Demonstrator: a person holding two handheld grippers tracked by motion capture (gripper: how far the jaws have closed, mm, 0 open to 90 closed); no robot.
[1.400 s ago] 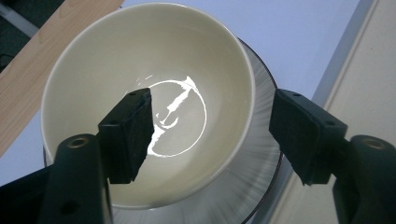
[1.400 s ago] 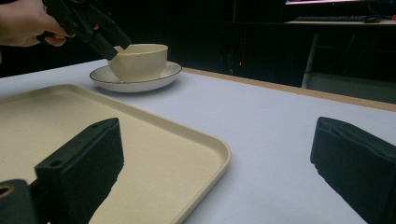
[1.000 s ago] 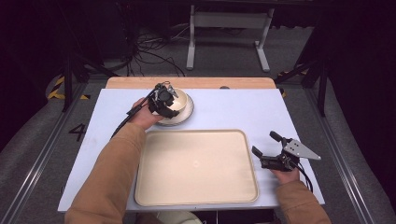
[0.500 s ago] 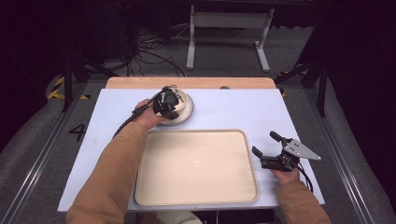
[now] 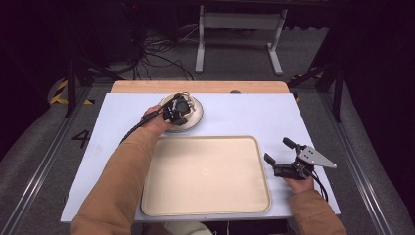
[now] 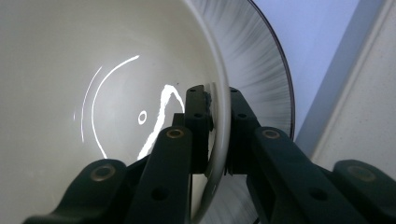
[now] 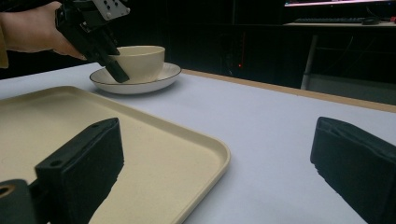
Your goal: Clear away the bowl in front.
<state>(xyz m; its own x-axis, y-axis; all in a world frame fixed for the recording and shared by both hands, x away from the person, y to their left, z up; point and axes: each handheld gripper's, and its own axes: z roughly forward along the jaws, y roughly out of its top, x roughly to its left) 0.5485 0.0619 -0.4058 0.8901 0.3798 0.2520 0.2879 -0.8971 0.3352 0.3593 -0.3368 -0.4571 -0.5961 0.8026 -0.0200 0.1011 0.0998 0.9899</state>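
A cream bowl (image 5: 192,105) stands on a dark-rimmed white plate (image 5: 196,120) at the table's far left-centre. My left gripper (image 5: 177,113) reaches down onto the bowl's near rim. In the left gripper view its jaws have just been closing and now pinch the bowl (image 6: 93,70) wall, one pad inside and one outside, above the plate (image 6: 261,65). The left gripper (image 6: 217,100) is shut on it. My right gripper (image 5: 276,150) rests at the table's near right, open with nothing between its fingers. The right gripper view shows the bowl (image 7: 140,58) and left gripper (image 7: 117,73) far off.
A large cream tray (image 5: 205,196) with nothing on it lies at the near centre of the white tabletop (image 5: 244,112); its corner (image 7: 205,154) sits just left of my right gripper (image 7: 217,140). A wooden strip runs along the table's far edge. Cables and a stand lie on the floor beyond.
The left gripper has settled slightly lower on the bowl's rim and its jaws have closed on the wall. The right hand and gripper have not moved.
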